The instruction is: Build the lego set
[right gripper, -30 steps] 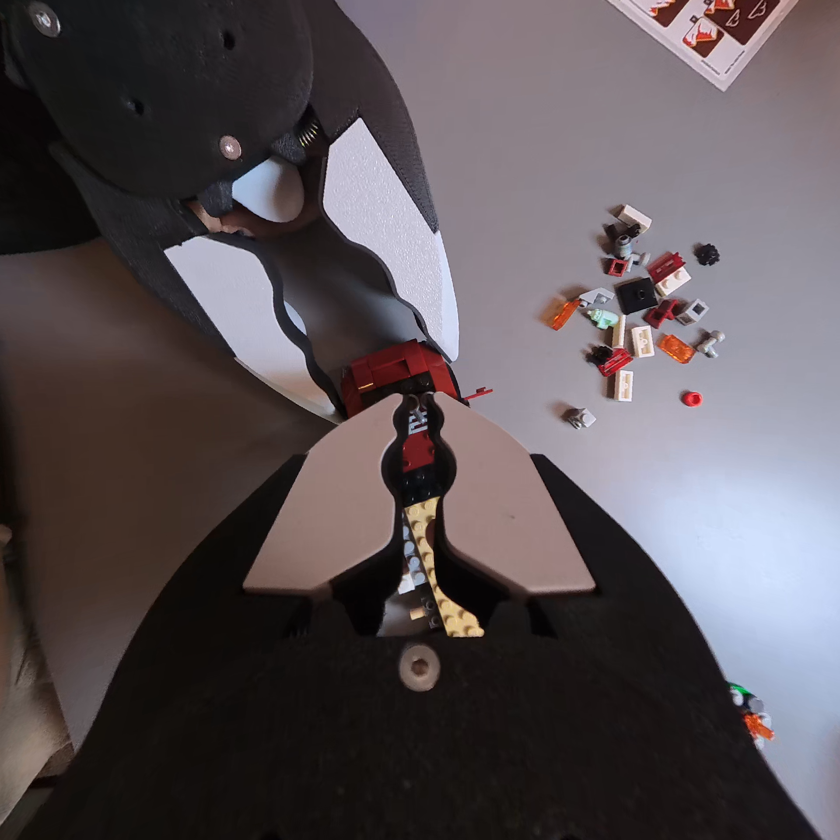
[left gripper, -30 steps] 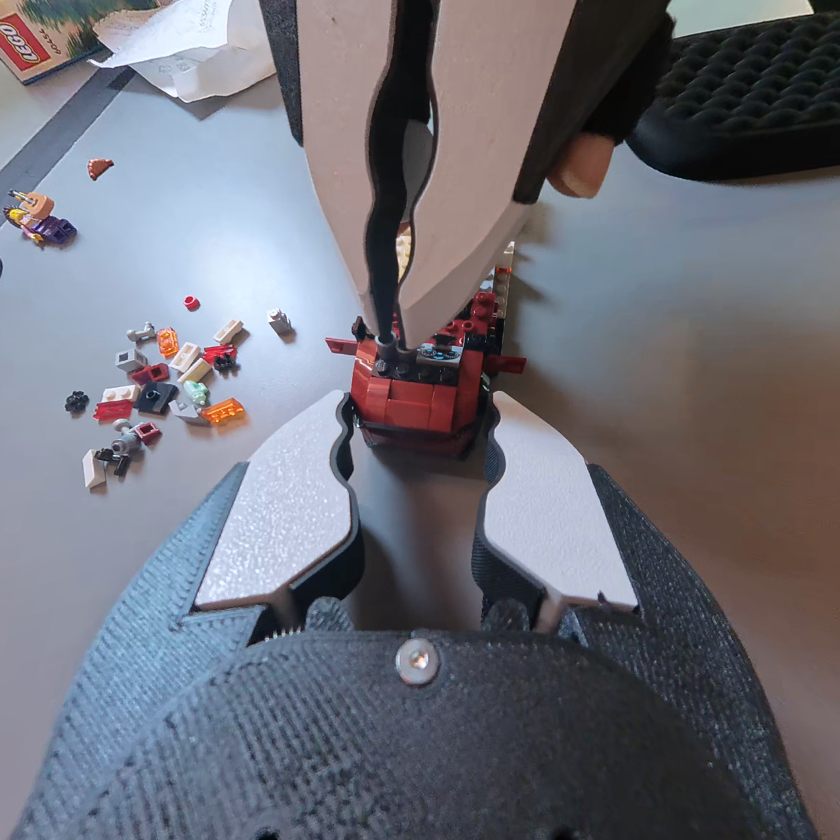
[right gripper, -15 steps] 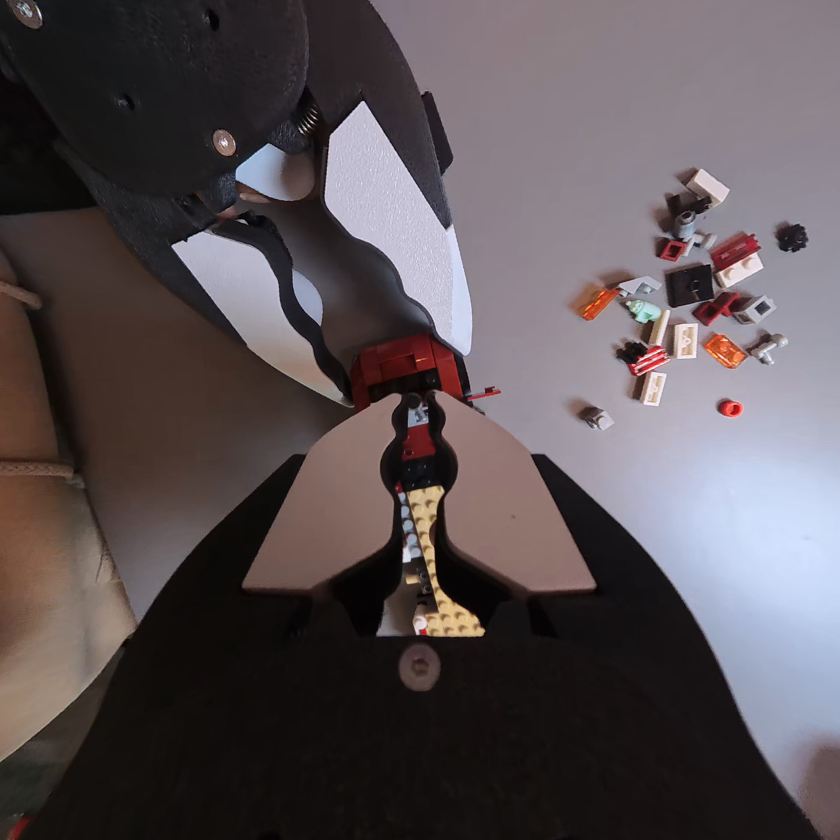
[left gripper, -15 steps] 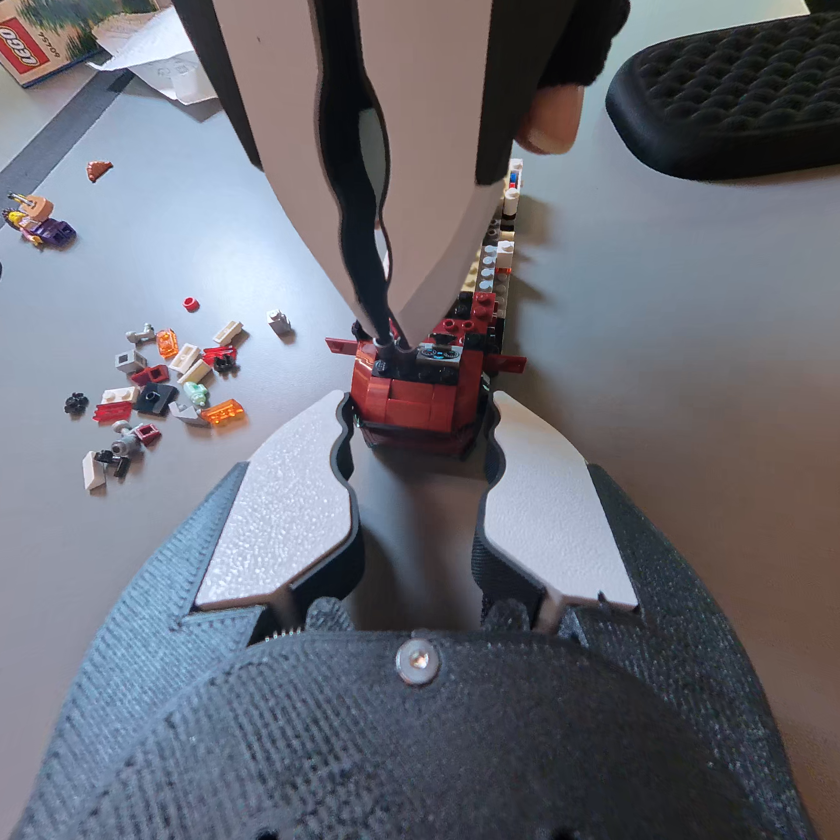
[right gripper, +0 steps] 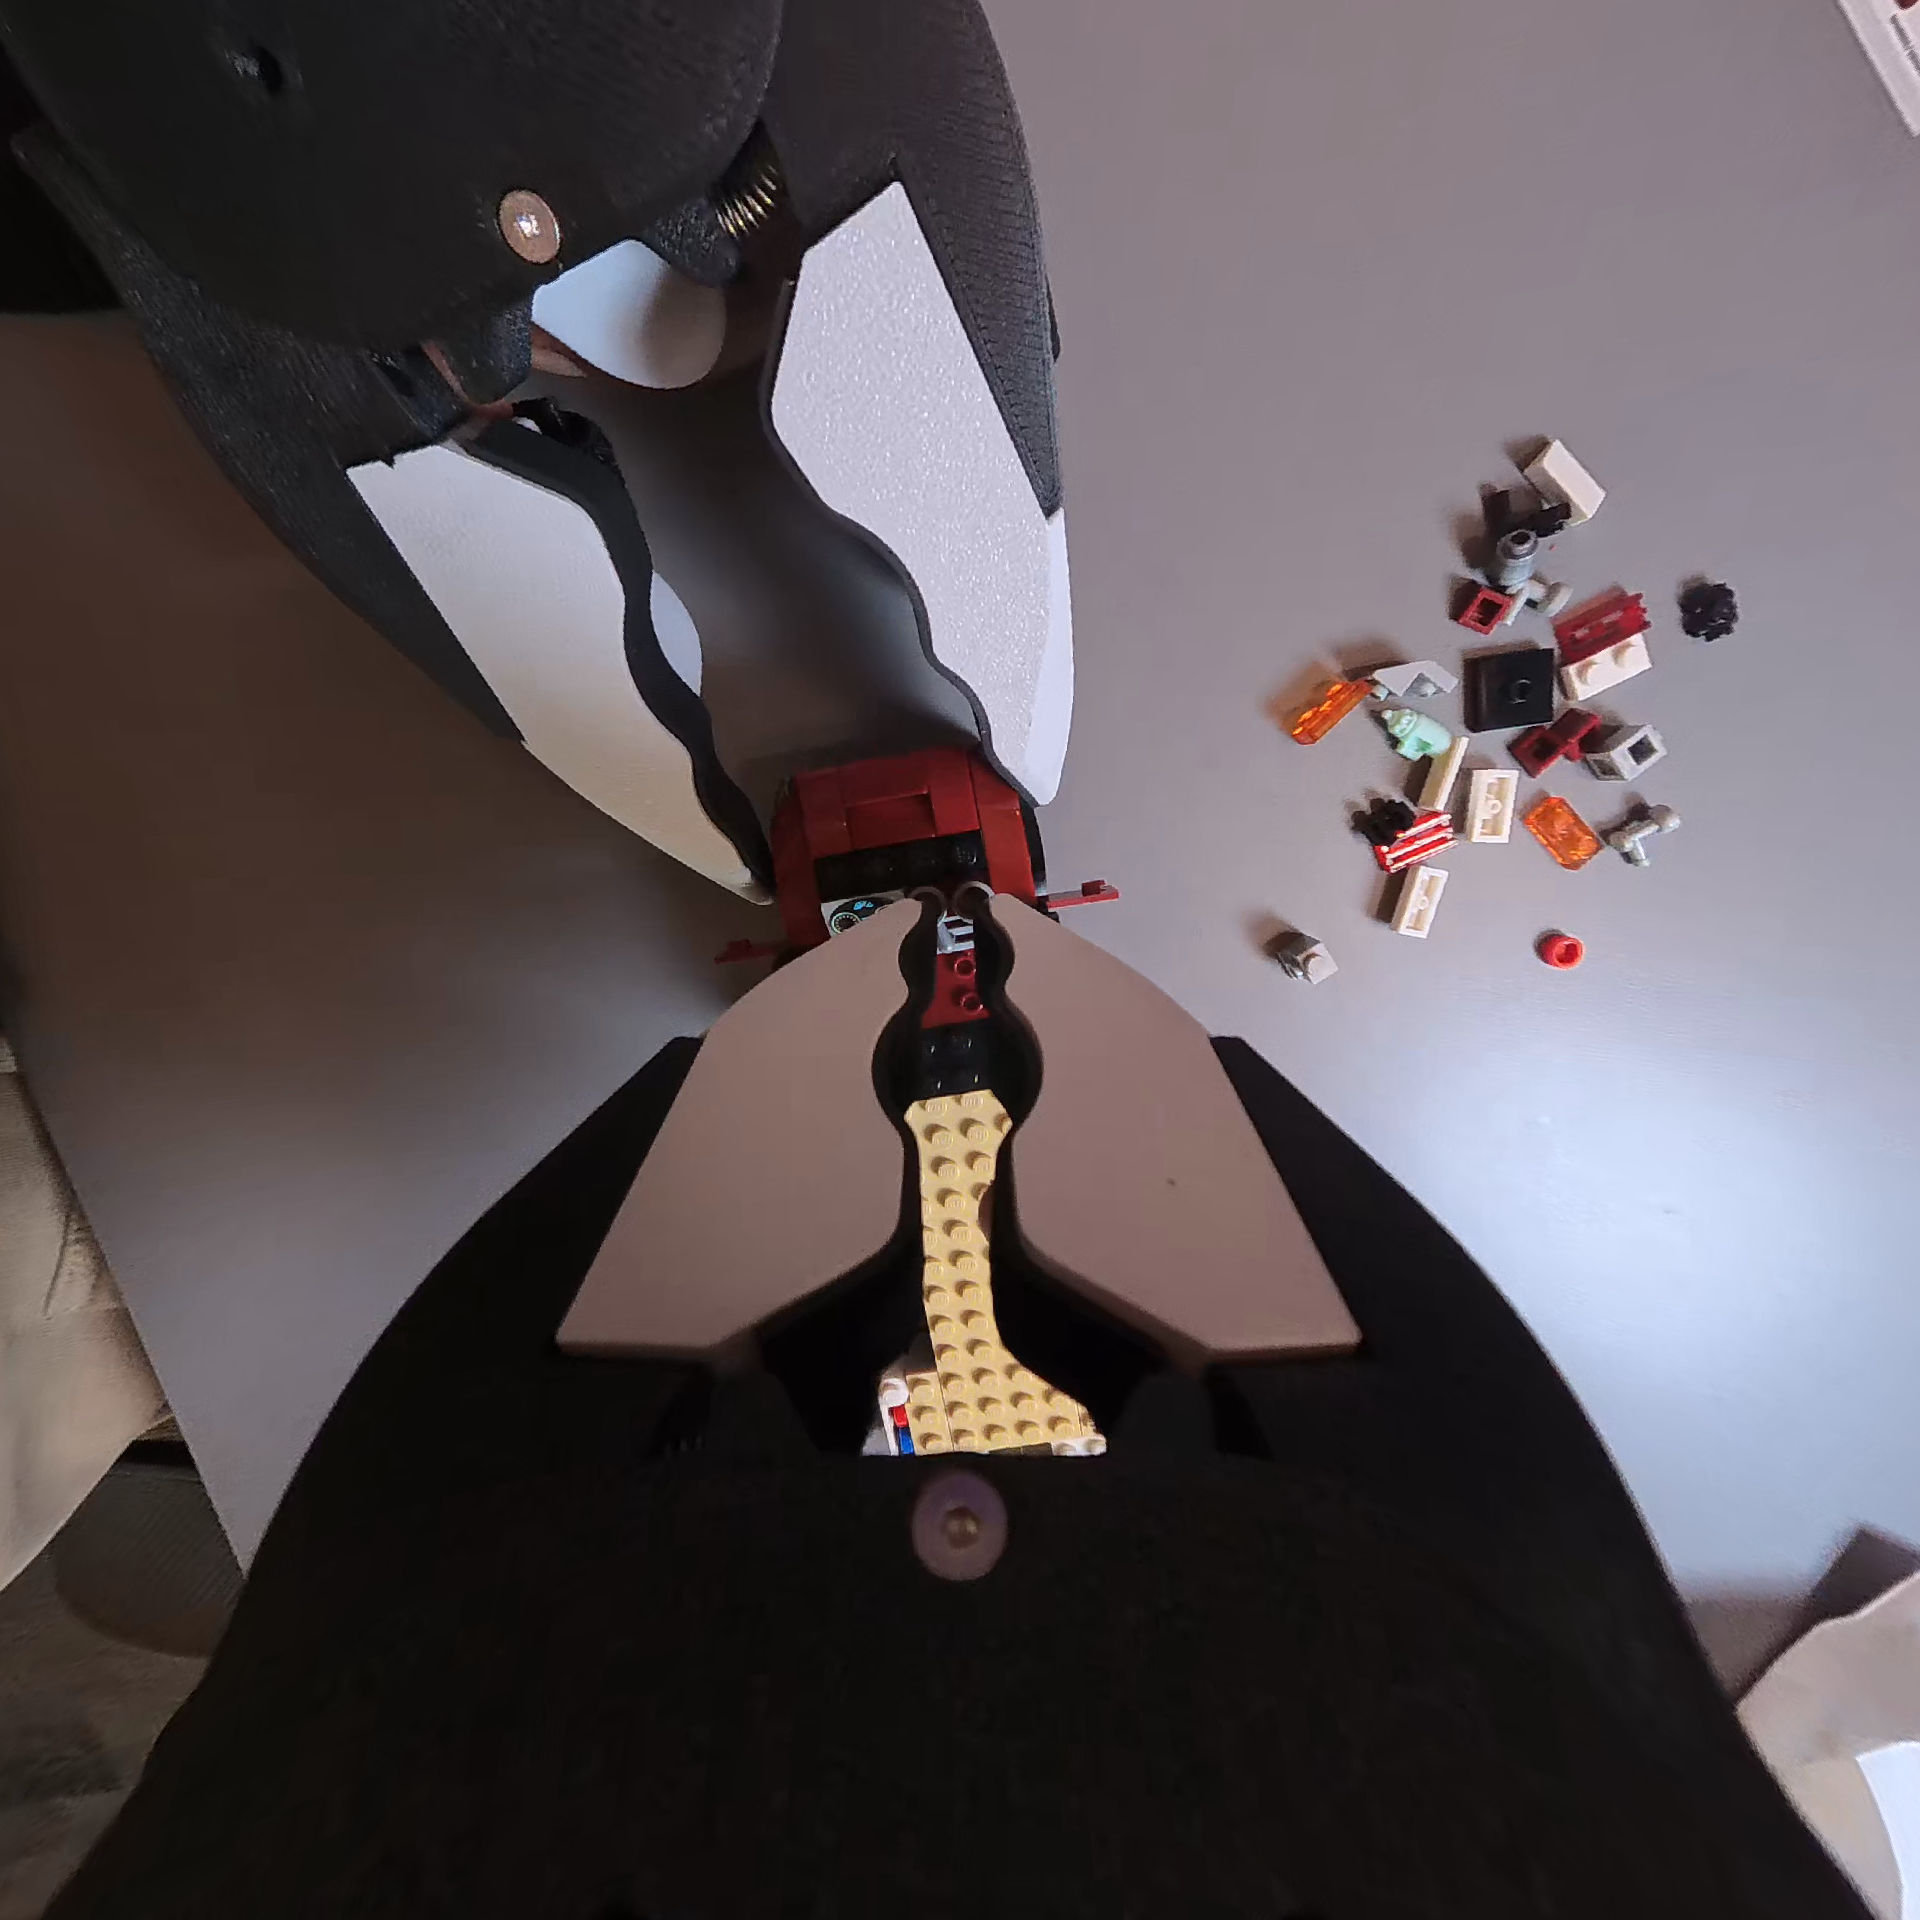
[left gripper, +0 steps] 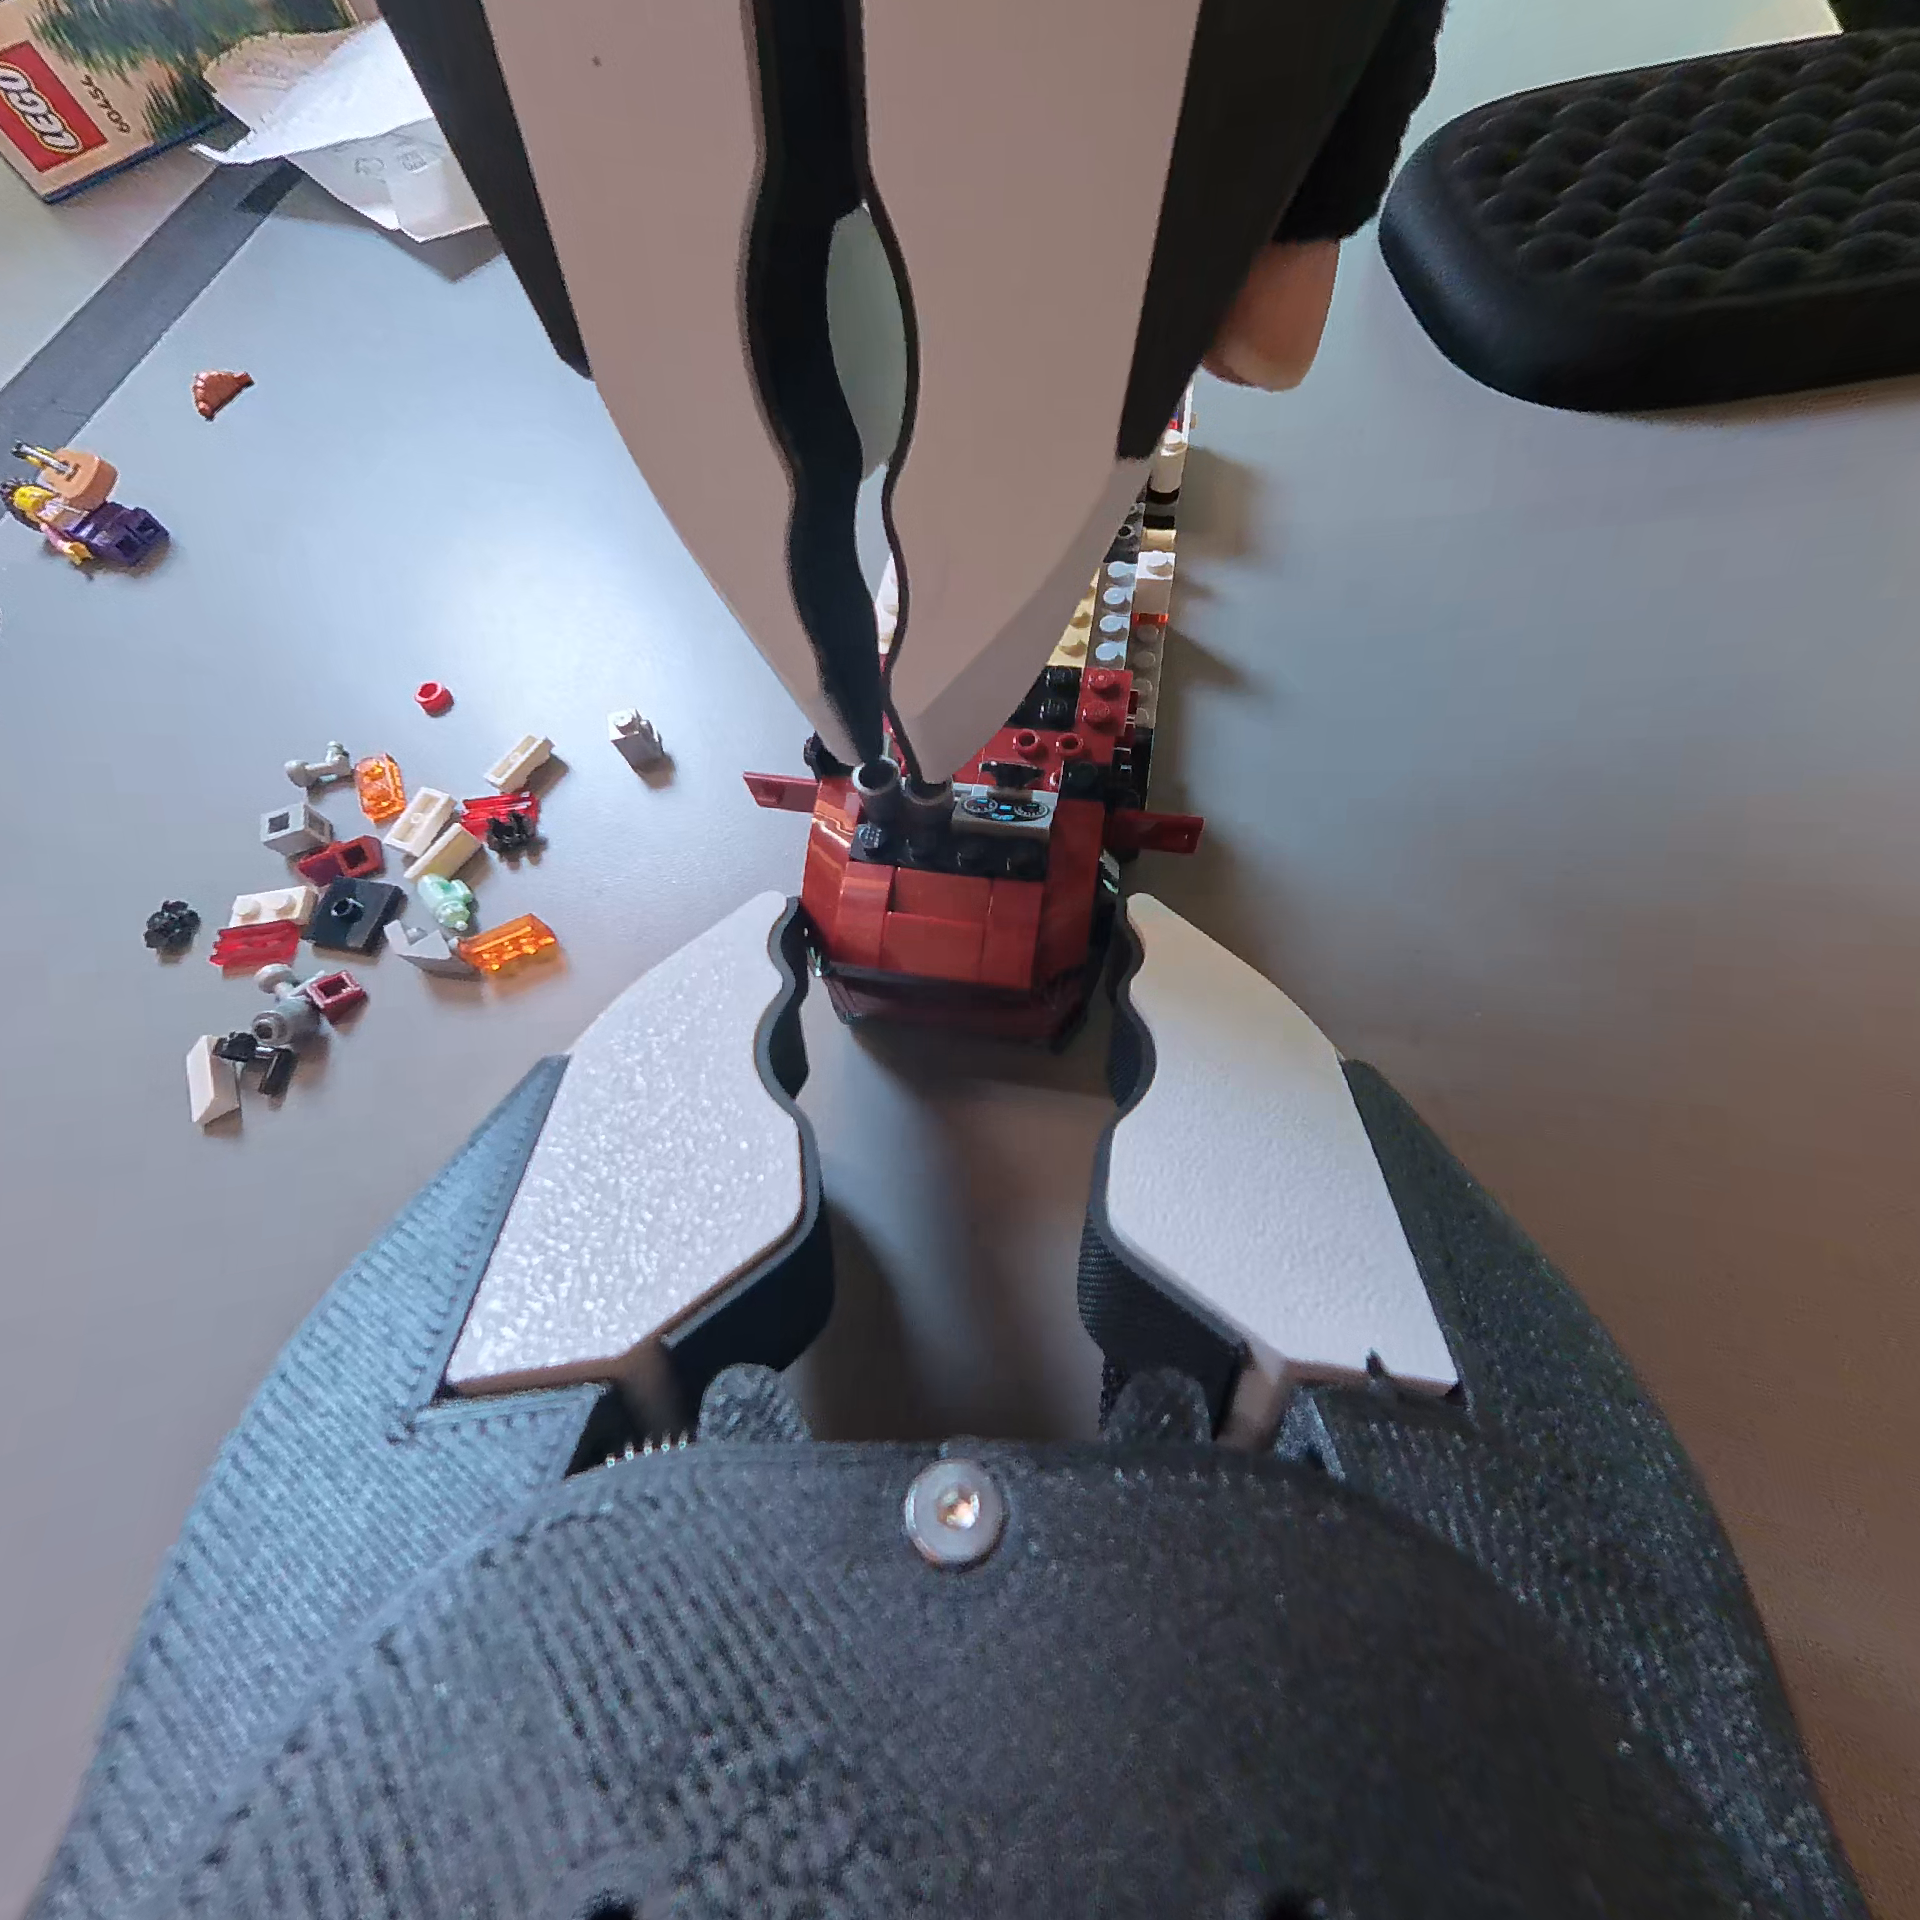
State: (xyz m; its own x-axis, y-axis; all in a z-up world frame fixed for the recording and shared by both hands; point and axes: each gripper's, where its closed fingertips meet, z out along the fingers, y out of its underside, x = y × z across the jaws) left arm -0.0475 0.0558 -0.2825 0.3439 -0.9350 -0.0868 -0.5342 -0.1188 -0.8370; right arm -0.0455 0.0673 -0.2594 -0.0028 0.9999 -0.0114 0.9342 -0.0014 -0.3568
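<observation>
Left wrist view: the left claw [left gripper: 956,935] is clamping the nose of the dark red brick model [left gripper: 935,920] on the bench [left gripper: 1507,831], while the right claw [left gripper: 894,753] is pinching a dark grey twin-tube piece [left gripper: 902,800] on top. Right wrist view: loose bricks [right gripper: 1507,727] are lying well clear.

Brick model [left gripper: 940,914] dark red with black band, tan studded deck [right gripper: 961,1268]; table [left gripper: 1507,779] grey; loose bricks [left gripper: 353,883] orange, white, red, black.
</observation>
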